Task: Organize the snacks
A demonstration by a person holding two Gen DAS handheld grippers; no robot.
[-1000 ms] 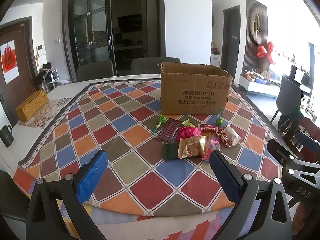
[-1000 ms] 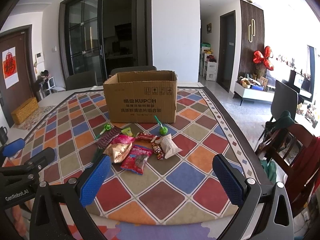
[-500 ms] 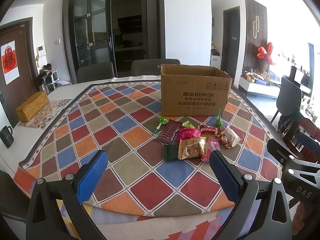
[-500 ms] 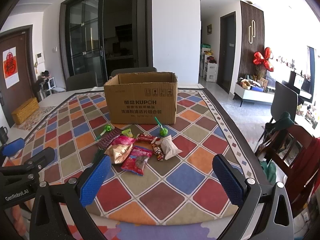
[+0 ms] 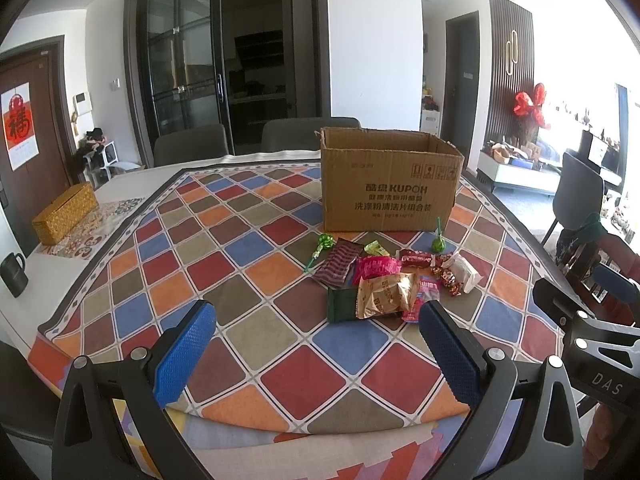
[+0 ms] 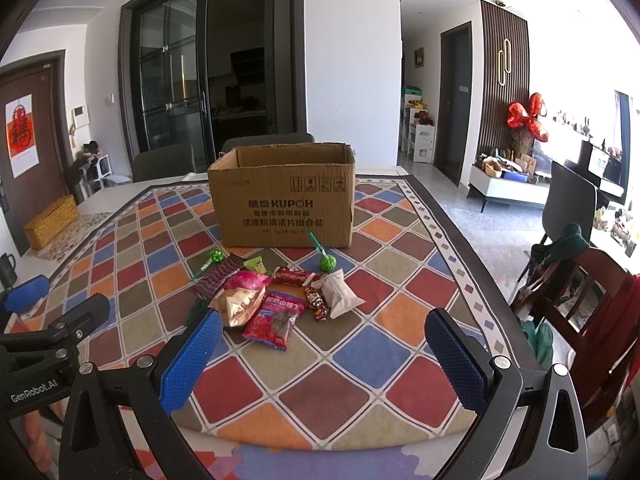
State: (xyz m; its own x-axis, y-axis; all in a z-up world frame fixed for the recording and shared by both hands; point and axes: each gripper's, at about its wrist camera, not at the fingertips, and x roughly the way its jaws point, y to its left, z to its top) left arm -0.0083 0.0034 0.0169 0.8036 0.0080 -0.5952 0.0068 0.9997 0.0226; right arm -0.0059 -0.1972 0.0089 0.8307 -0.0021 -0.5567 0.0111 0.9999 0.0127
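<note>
An open brown cardboard box (image 5: 390, 182) (image 6: 286, 200) stands on the checkered tablecloth. In front of it lies a small heap of snacks: a tan packet (image 5: 384, 294) (image 6: 236, 304), a pink-red packet (image 6: 274, 320), a white packet (image 5: 464, 272) (image 6: 338, 294), a dark striped packet (image 5: 338, 264) and two green lollipops (image 5: 324, 242) (image 6: 328, 262). My left gripper (image 5: 316, 346) hovers open near the table's front edge, short of the heap. My right gripper (image 6: 324, 354) is open too, nothing between its blue pads, just before the pink-red packet.
A woven yellow box (image 5: 64, 214) and a black mug (image 5: 14, 274) sit at the table's left side. Grey chairs (image 5: 308, 132) stand behind the table. A wooden chair (image 6: 588, 300) with clothes is close on the right.
Both views have shifted slightly; the box and snacks sit a little lower and nearer in the frames. Both grippers stay open and nothing on the table has moved.
</note>
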